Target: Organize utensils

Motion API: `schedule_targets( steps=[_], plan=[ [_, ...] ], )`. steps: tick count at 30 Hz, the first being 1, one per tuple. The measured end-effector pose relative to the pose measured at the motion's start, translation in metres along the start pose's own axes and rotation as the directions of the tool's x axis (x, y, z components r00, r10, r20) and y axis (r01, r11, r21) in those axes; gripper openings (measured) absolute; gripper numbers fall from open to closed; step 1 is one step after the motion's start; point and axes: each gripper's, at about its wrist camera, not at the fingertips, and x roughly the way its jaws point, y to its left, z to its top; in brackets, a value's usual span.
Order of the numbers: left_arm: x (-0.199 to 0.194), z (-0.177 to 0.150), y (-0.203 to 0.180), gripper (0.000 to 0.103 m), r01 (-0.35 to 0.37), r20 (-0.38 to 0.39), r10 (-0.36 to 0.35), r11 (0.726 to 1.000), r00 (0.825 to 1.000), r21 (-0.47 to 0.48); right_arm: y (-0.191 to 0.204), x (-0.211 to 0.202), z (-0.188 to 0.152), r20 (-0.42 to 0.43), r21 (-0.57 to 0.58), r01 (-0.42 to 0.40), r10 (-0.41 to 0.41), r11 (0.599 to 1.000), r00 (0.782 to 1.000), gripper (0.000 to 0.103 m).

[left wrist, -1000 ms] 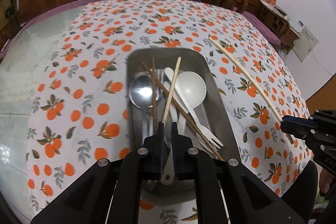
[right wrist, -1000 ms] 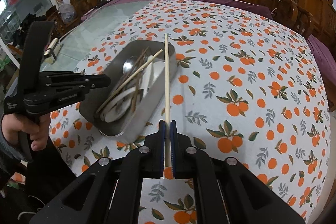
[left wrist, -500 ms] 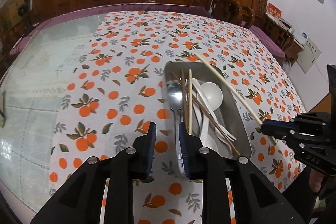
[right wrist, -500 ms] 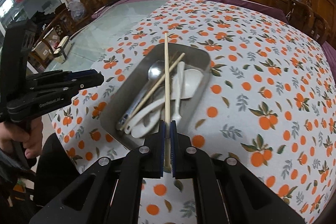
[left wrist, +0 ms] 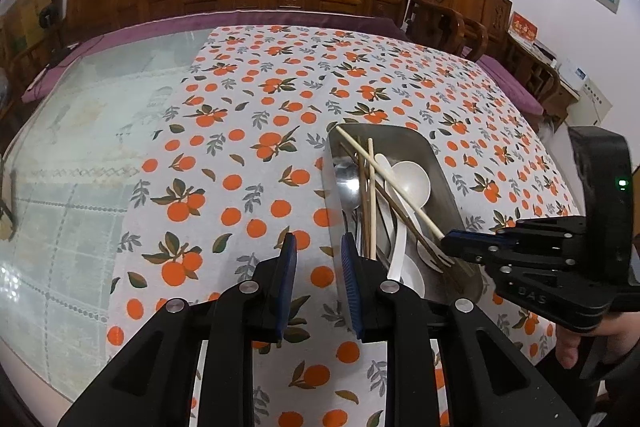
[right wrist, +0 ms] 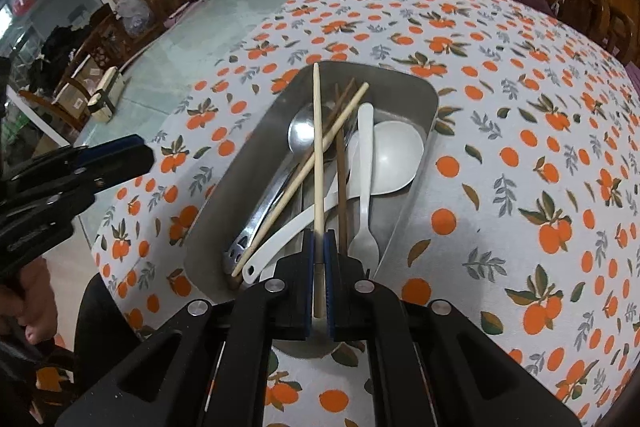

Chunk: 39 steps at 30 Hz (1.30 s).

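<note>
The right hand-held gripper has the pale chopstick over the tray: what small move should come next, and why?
Probably lower it slightly and open. The right hand-held gripper is shut on the pale wooden chopstick, which already lies lengthwise over the rectangular metal tray, across the metal spoon and other utensils. The left hand-held gripper is open, beside the tray.

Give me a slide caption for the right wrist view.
Right tool shut on a pale chopstick over the metal tray of utensils; left tool open at frame left.
</note>
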Motion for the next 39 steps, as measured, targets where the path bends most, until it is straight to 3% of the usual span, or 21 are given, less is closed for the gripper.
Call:
schedule_targets(
  steps=[13, 22, 26, 34, 39],
  plan=[
    [0.001, 0.0, 0.001, 0.021, -0.005, -0.002, 0.005, 1.0, 1.0, 0.0, 0.002, 0.013, -0.001, -0.02, 0.031, -0.042, 0.042, 0.999, 0.999, 0.007],
    [0.003, -0.001, 0.0, 0.021, -0.006, -0.006, 0.006, 1.0, 1.0, 0.003, 0.006, -0.001, 0.0, 0.06, -0.019, -0.029, 0.03, 0.999, 0.998, 0.009],
    [0.001, -0.001, -0.002, 0.021, -0.014, -0.002, 0.014, 1.0, 1.0, 0.008, 0.004, -0.011, -0.001, 0.095, -0.028, -0.03, 0.033, 0.999, 0.995, 0.014],
    [-0.017, 0.0, -0.014, 0.021, -0.035, 0.03, 0.034, 0.999, 0.999, 0.013, 0.005, -0.057, -0.013, 0.2, -0.065, -0.001, 0.014, 0.998, 0.98, 0.014],
    [-0.036, -0.003, -0.028, 0.035, -0.049, 0.067, 0.048, 0.999, 0.997, 0.017, 0.001, -0.089, -0.027, 0.261, -0.052, 0.01, 0.004, 0.999, 0.965, 0.015]
  ],
)
